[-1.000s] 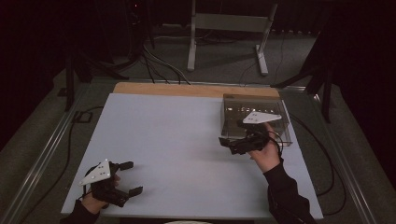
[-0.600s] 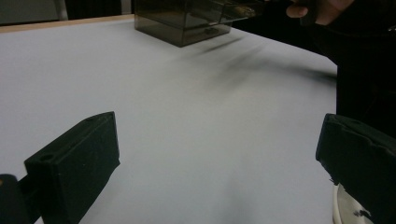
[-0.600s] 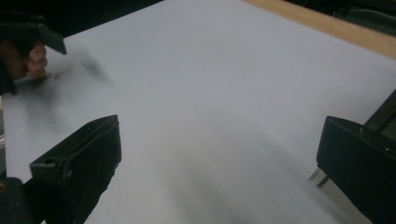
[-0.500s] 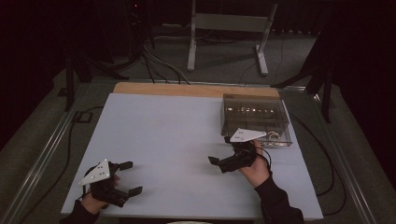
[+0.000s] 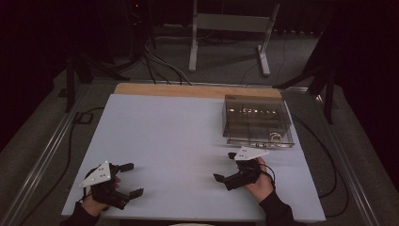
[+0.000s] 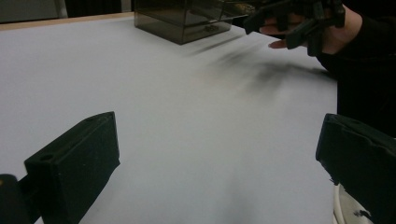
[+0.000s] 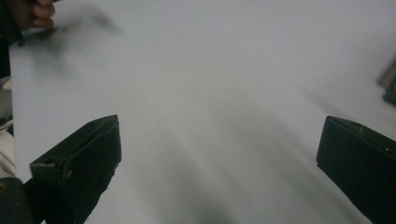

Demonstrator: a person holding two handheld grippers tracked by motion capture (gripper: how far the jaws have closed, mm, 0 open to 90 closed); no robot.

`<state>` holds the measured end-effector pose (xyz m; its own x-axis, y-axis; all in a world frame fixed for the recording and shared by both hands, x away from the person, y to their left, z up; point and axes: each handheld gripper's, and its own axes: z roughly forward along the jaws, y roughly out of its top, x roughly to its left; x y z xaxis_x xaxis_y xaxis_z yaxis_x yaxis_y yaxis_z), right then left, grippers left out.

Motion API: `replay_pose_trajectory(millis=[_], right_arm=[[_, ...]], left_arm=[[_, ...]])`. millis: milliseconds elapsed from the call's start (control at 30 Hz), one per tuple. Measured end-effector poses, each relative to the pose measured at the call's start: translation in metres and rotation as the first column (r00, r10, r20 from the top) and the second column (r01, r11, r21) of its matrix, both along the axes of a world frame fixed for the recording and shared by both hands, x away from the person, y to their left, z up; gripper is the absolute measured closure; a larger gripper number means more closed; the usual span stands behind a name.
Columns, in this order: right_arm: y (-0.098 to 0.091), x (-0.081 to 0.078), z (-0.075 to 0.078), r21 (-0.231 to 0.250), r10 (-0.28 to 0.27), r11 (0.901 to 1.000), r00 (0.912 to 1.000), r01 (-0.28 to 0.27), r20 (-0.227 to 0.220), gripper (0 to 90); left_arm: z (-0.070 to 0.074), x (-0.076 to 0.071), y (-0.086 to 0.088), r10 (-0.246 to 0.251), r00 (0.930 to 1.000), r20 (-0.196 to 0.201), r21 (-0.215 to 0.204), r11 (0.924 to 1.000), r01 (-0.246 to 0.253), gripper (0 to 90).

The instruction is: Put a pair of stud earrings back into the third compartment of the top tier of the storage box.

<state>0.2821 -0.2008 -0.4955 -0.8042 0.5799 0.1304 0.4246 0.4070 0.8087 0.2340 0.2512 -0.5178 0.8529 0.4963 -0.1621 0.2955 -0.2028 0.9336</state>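
A smoky clear plastic drawer box [image 5: 256,120] stands at the table's back right, with small items inside. My right gripper [image 5: 225,166] hovers over the white table [image 5: 169,136] in front of that box, apart from it, jaws wide and empty [image 7: 219,154]. My left gripper [image 5: 133,179] rests at the front left corner, open, with nothing between its jaws [image 6: 217,158]. In the left gripper view the box [image 6: 187,18] sits at the far top, and beside it the other hand holds the right gripper [image 6: 299,18].
A wooden strip [image 5: 188,90] runs along the table's far edge. Cables [image 5: 70,141] trail on the floor to the left and right of the table. Metal stand legs [image 5: 226,42] rise behind it.
My right gripper has drawn back from the box toward the front and a little leftward, staying open. The left gripper has not moved.
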Motion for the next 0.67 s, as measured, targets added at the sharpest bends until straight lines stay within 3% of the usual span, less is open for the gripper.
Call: replay_pose_trajectory(millis=[100,467,667], right_arm=[[-0.011,-0.003,-0.006,-0.008,-0.025,0.9996,0.9996,0.025,-0.015,0.0],[-0.057,-0.018,-0.013,-0.001,-0.117,0.9932,0.9931,0.117,0.007,0.0],[-0.084,-0.023,-0.018,0.019,-0.181,0.9833,0.9834,0.181,-0.016,0.0]], left_arm=[[0.000,0.000,0.000,-0.002,1.0000,0.001,0.006,1.0000,0.002,0.5],[-0.001,0.000,-0.001,-0.004,1.0000,-0.001,0.005,1.0000,0.004,0.5],[-0.001,0.000,-0.002,-0.007,1.0000,-0.001,0.009,0.9999,0.007,0.5]])
